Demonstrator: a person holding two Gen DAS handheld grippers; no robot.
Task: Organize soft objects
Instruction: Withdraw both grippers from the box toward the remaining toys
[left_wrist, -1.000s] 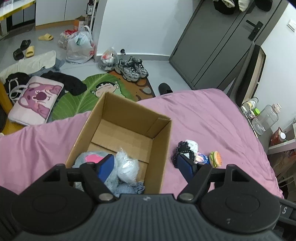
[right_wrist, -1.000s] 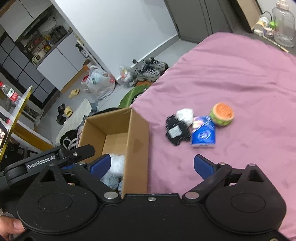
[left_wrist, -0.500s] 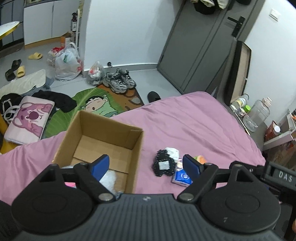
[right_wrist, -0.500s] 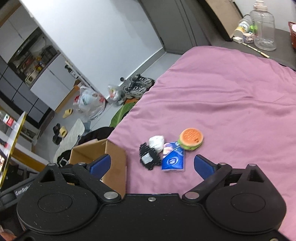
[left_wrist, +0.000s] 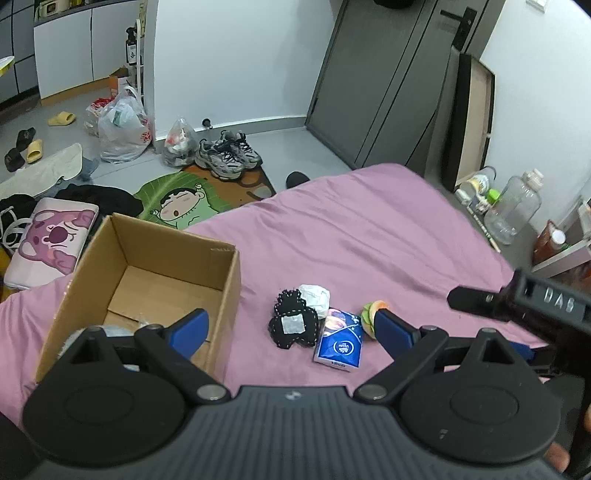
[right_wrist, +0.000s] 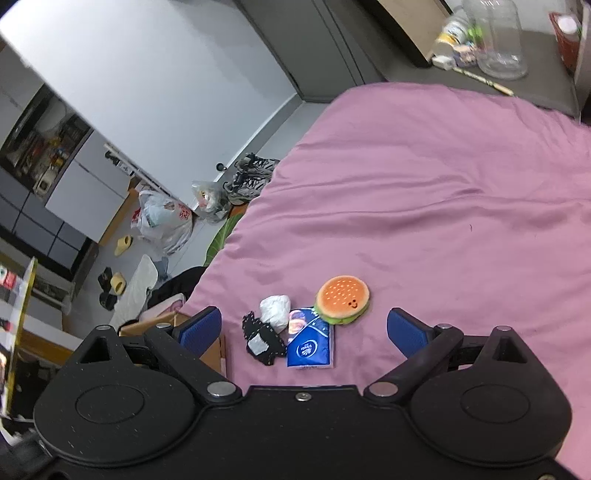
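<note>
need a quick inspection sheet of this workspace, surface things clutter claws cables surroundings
surface: pink bedsheet, wrinkled, no spills seen
job's things: cardboard box open on the bed, some soft items inside at its near end; beside it a cluster of black patch toy, white wad, blue tissue pack and burger plush
clutter: nothing else seen on the bed
claws: left claw open and empty, jaws have just been opening; right claw open and empty, above the cluster
cables: nothing seen
surroundings: sneakers, plastic bags, cartoon mat and slippers on the floor; clear jug by the bed
</note>
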